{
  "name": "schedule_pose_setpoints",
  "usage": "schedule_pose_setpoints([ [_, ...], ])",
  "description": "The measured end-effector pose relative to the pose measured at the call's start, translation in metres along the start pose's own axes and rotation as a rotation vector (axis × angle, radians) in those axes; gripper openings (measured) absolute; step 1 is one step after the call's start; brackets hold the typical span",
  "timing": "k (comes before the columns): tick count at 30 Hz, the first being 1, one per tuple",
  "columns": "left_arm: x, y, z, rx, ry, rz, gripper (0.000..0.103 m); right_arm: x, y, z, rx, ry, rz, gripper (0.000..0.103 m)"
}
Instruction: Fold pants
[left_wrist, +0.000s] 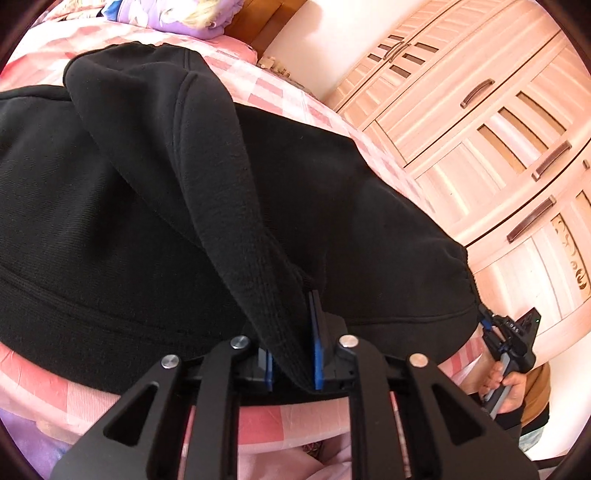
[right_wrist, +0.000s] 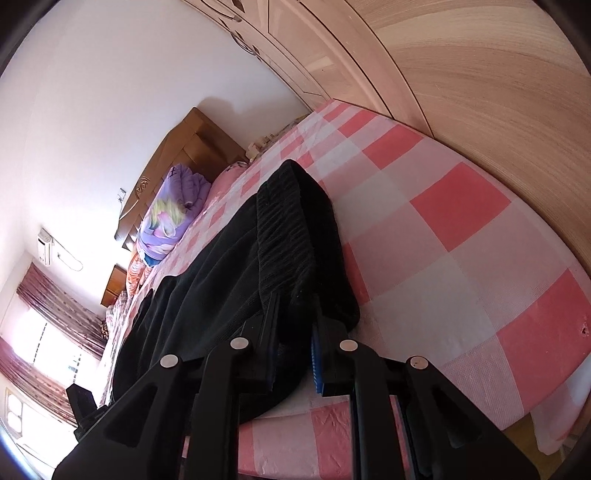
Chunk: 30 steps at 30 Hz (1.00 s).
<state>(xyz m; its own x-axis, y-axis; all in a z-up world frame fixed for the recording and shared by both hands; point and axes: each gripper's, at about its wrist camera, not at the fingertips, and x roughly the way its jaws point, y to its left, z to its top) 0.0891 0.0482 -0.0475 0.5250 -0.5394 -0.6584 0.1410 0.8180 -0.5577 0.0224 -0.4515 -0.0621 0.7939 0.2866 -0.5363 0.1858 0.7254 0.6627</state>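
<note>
Black pants (left_wrist: 110, 206) lie spread across the pink checked bed (left_wrist: 273, 92). My left gripper (left_wrist: 291, 354) is shut on a lifted fold of the pants near the bed's front edge; the cloth runs up and away from its blue pads (left_wrist: 317, 354). My right gripper (right_wrist: 295, 332) is shut on the ribbed waistband edge of the pants (right_wrist: 284, 236) at the bed's near edge. In the left wrist view the right gripper (left_wrist: 487, 325) shows at the far right, held in a hand, clamped on the gathered waistband corner.
A light wooden wardrobe (left_wrist: 498, 122) stands close along the bed's right side. A purple folded quilt (right_wrist: 173, 214) lies by the wooden headboard (right_wrist: 184, 147). Curtained windows (right_wrist: 44, 325) are at the far left.
</note>
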Motion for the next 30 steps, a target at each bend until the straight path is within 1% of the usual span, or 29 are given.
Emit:
schedule_pose_setpoints([
  [1,0.001,-0.001,-0.001,0.004,-0.002,-0.008,0.017,0.0,-0.001,0.0,0.01,0.002,0.007,0.016],
  [2,-0.004,0.008,-0.004,0.002,-0.003,-0.014,0.019,-0.002,0.0,0.0,0.013,0.004,0.016,0.021],
  [3,-0.006,0.01,-0.004,-0.001,0.0,-0.02,0.023,-0.006,0.004,0.0,0.003,0.007,0.016,0.027],
  [4,-0.008,0.01,-0.002,-0.002,0.003,-0.028,0.027,-0.01,0.009,0.0,-0.012,-0.001,-0.004,0.036],
  [5,-0.013,0.01,-0.003,0.0,0.004,-0.038,0.042,-0.017,0.015,-0.001,-0.033,-0.019,-0.027,0.045],
  [6,-0.019,0.009,-0.004,0.006,-0.002,-0.045,0.065,-0.025,0.023,-0.003,-0.057,-0.043,-0.038,0.048],
  [7,-0.025,0.004,-0.005,0.019,-0.021,-0.036,0.075,-0.035,0.033,-0.007,-0.095,-0.069,-0.018,0.051],
  [8,-0.029,0.0,-0.006,0.029,-0.039,-0.01,0.081,-0.04,0.043,-0.011,-0.123,-0.077,0.011,0.051],
  [9,-0.031,-0.003,-0.007,0.041,-0.042,0.001,0.081,-0.044,0.052,-0.017,-0.146,-0.076,0.05,0.051],
  [10,-0.032,-0.005,-0.009,0.049,-0.036,-0.006,0.081,-0.045,0.061,-0.023,-0.168,-0.067,0.089,0.051],
  [11,-0.031,-0.008,-0.01,0.052,-0.029,-0.023,0.081,-0.044,0.073,-0.033,-0.205,-0.048,0.137,0.051],
  [13,-0.03,-0.01,-0.013,0.054,-0.021,-0.025,0.081,-0.033,0.096,-0.053,-0.289,0.003,0.188,0.051],
  [15,-0.026,-0.012,-0.017,0.07,-0.019,-0.002,0.079,-0.013,0.119,-0.069,-0.386,0.055,0.158,0.051],
  [16,-0.025,-0.012,-0.019,0.073,-0.023,0.015,0.079,0.0,0.131,-0.077,-0.452,0.079,0.104,0.051],
  [17,-0.024,-0.012,-0.019,0.072,-0.032,0.024,0.072,0.009,0.139,-0.082,-0.492,0.096,0.072,0.051],
  [18,-0.024,-0.012,-0.019,0.07,-0.038,0.03,0.05,0.017,0.145,-0.087,-0.524,0.121,0.064,0.051],
  [19,-0.025,-0.012,-0.019,0.069,-0.031,0.031,0.04,0.023,0.15,-0.094,-0.556,0.154,0.087,0.051],
  [20,-0.025,-0.012,-0.018,0.069,-0.017,0.036,0.038,0.027,0.154,-0.1,-0.589,0.18,0.107,0.051],
  [21,-0.027,-0.013,-0.019,0.076,-0.018,0.042,0.038,0.029,0.156,-0.108,-0.633,0.197,0.11,0.051],
  [22,-0.027,-0.015,-0.019,0.086,-0.021,0.049,0.037,0.031,0.157,-0.116,-0.67,0.21,0.098,0.051],
  [24,-0.028,-0.019,-0.023,0.126,-0.023,0.079,0.031,0.04,0.154,-0.128,-0.708,0.256,0.05,0.051],
  [25,-0.026,-0.019,-0.026,0.143,-0.016,0.093,0.029,0.037,0.151,-0.13,-0.715,0.243,0.055,0.051],
  [26,-0.023,-0.017,-0.027,0.144,-0.009,0.092,0.024,0.036,0.149,-0.13,-0.707,0.244,0.061,0.051],
  [28,-0.022,-0.015,-0.029,0.141,-0.019,0.088,0.023,0.032,0.15,-0.125,-0.687,0.247,0.066,0.05],
  [30,-0.022,-0.017,-0.029,0.148,-0.017,0.092,0.022,0.027,0.164,-0.126,-0.748,0.219,0.058,0.05],
])
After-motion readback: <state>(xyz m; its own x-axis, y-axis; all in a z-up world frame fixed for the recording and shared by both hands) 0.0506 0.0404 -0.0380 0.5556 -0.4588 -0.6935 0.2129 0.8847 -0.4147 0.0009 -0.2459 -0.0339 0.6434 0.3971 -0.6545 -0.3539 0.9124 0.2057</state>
